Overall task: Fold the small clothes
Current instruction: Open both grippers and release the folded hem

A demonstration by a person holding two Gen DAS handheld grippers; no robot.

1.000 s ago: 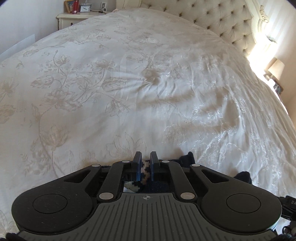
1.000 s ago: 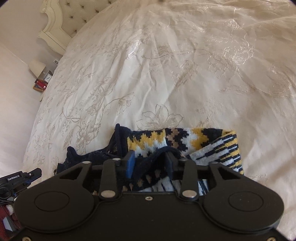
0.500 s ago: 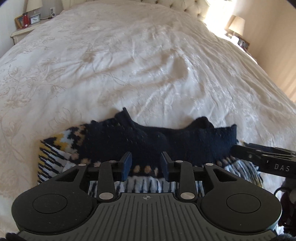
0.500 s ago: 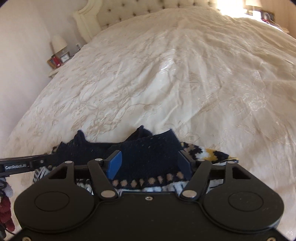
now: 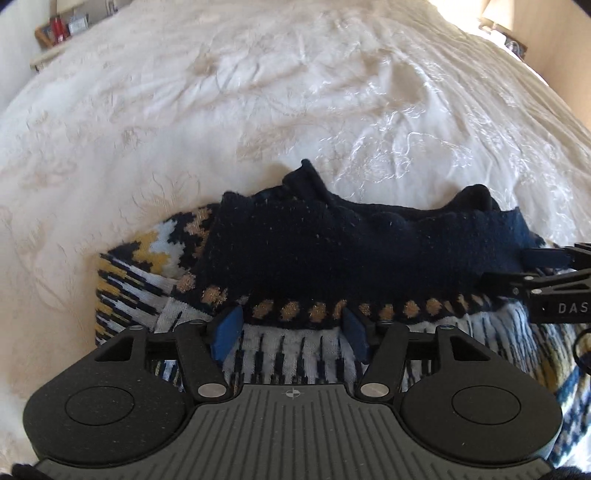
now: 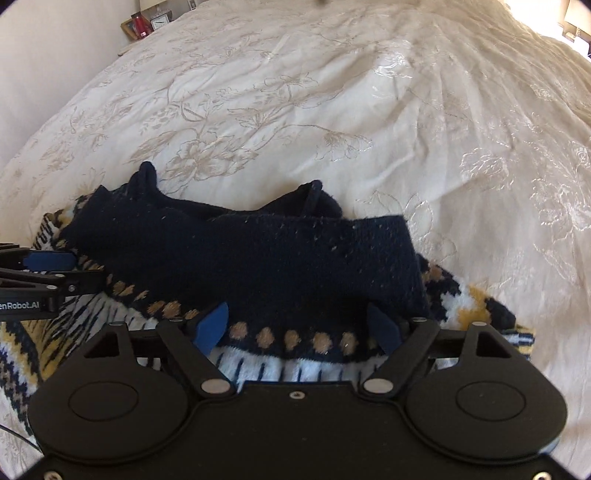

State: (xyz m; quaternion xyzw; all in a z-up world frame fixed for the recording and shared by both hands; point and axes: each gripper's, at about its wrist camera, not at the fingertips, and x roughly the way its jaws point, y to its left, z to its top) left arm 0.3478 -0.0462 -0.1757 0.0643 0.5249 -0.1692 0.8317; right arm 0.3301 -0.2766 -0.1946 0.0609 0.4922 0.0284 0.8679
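Note:
A small knitted sweater, navy with tan dots and a white, yellow and navy pattern, lies folded on the bed with its navy part laid over the patterned part. My left gripper hangs just above the near edge of the fold; its jaws are opening and its blue pads do not press the cloth. My right gripper hovers over the same edge further right, jaws opening wide, pads clear of the knit. Each gripper shows at the edge of the other's view.
A cream bedspread with a floral pattern covers the bed all around the sweater. A bedside table with a clock and red items stands at the far left. Another with a lamp stands at the far right.
Both grippers have let go of the sweater's navy edge and their jaws have spread. The navy part now lies folded flat over the patterned part, and both hands have drawn back toward the near edge.

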